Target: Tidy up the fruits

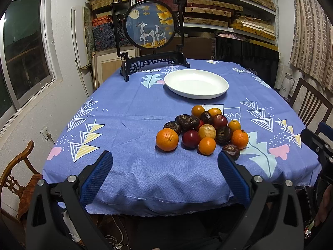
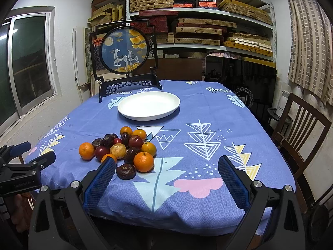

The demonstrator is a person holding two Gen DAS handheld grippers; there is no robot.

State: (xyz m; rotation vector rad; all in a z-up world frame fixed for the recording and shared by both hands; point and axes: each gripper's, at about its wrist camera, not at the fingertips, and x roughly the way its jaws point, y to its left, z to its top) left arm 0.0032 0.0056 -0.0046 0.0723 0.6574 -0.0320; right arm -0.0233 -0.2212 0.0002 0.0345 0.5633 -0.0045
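A pile of fruit [image 1: 205,130] lies on the blue tablecloth: several oranges, dark red plums, brown wrinkled fruits and one pale yellow fruit. It also shows in the right wrist view [image 2: 120,150]. A white oval plate [image 1: 196,83] stands empty behind the pile, and it also shows in the right wrist view [image 2: 148,105]. My left gripper [image 1: 165,159] is open and empty, near the table's front edge, in front of the pile. My right gripper [image 2: 166,164] is open and empty, to the right of the pile; its left finger [image 2: 100,181] overlaps an orange.
A framed round deer picture on a black stand [image 1: 148,31] stands at the table's far left. Wooden chairs stand at the left [image 1: 14,177] and right [image 2: 299,129]. Shelves of boxes [image 2: 197,20] line the back wall. A white flask [image 1: 287,84] stands at the right.
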